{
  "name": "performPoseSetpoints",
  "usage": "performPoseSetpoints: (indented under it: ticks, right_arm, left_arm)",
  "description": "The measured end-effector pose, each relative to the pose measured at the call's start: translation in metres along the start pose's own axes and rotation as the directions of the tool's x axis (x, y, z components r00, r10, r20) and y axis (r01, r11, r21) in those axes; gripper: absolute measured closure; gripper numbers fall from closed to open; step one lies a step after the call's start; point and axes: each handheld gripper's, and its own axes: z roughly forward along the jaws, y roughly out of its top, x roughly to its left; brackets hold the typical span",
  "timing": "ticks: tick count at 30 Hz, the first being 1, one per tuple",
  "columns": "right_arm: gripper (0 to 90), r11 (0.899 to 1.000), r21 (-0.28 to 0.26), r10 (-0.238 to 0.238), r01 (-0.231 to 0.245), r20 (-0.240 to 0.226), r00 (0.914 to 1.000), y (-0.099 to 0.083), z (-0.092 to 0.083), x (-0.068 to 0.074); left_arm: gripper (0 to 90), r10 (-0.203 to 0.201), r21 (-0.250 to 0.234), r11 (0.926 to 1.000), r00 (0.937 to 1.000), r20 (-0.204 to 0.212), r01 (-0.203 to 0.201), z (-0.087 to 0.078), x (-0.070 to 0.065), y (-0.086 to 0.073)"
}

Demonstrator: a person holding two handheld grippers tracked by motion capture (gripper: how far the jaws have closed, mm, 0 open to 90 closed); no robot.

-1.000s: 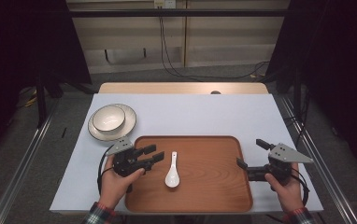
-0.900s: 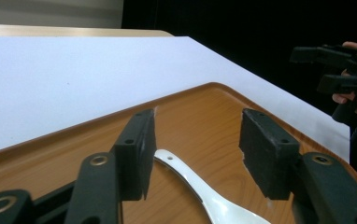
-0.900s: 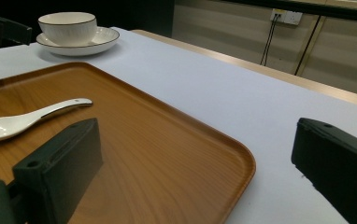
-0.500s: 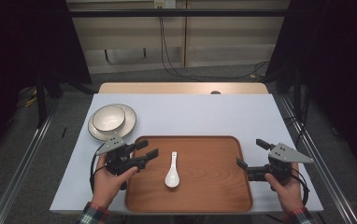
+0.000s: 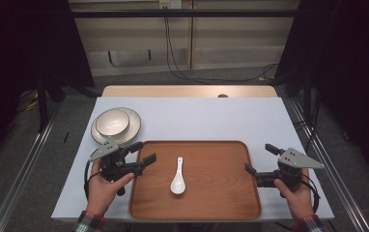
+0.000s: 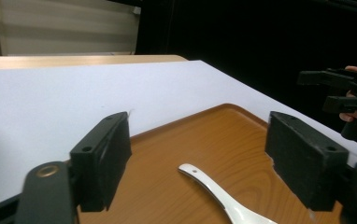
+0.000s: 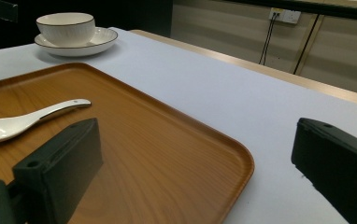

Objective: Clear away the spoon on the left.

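A white ceramic spoon (image 5: pixel 177 177) lies in the middle of the brown wooden tray (image 5: pixel 221 203), handle pointing away from the person. My left gripper (image 5: pixel 144 152) is open at the tray's left edge, jaws aimed right toward the spoon and empty. In the left gripper view the spoon (image 6: pixel 214 186) lies low between the spread jaws. My right gripper (image 5: pixel 258 158) is open at the tray's right edge, with nothing between its jaws. In the right gripper view the spoon (image 7: pixel 22 122) lies at far left on the tray (image 7: pixel 167 140).
A white bowl (image 5: pixel 112 121) sits on a white plate (image 5: pixel 132 126) on the table behind the left gripper, close to the tray's far left corner. The white tabletop (image 5: pixel 206 118) stretches bare beyond the tray. Metal rails run along both sides of the table.
My left gripper has drawn back leftward, from over the tray near the spoon to the tray's left edge. The right gripper and the spoon have stayed put.
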Motion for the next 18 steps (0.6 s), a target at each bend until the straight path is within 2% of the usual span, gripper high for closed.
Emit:
performPoseSetpoints:
  ticks: [6,9,10,14,15,18]
  right_arm:
    - [1.7,1.0,-0.003,0.004,-0.004,0.002,1.0,0.0,-0.001,-0.001]
    - [1.7,1.0,-0.001,0.003,-0.003,0.003,1.0,0.0,-0.001,-0.001]
    - [1.7,1.0,0.001,0.001,-0.001,0.001,1.0,0.0,-0.001,-0.001]
    - [1.7,1.0,0.0,0.005,-0.005,0.004,1.0,0.0,-0.002,-0.001]
    - [1.7,1.0,-0.001,0.006,-0.006,0.005,1.0,0.0,-0.002,-0.001]
    - [1.7,1.0,0.0,0.006,-0.006,0.006,1.0,0.0,-0.003,-0.001]
  left_arm:
    - [16.0,0.0,-0.027,0.9996,1.0,-0.008,0.0,-0.006,0.002,0.001]
    - [14.5,0.016,-0.025,0.9996,0.9999,-0.003,-0.016,-0.01,0.004,0.002]
    - [13.8,0.013,-0.038,0.9992,0.9997,-0.022,-0.014,-0.01,0.004,0.002]
    - [10.6,0.003,-0.034,0.9994,1.0,-0.005,-0.003,-0.013,0.007,0.002]
    - [9.9,0.006,-0.029,0.9996,0.9998,-0.02,-0.006,-0.014,0.008,0.002]
    - [8.8,-0.003,-0.028,0.9996,0.9997,-0.024,0.002,-0.018,0.011,0.001]
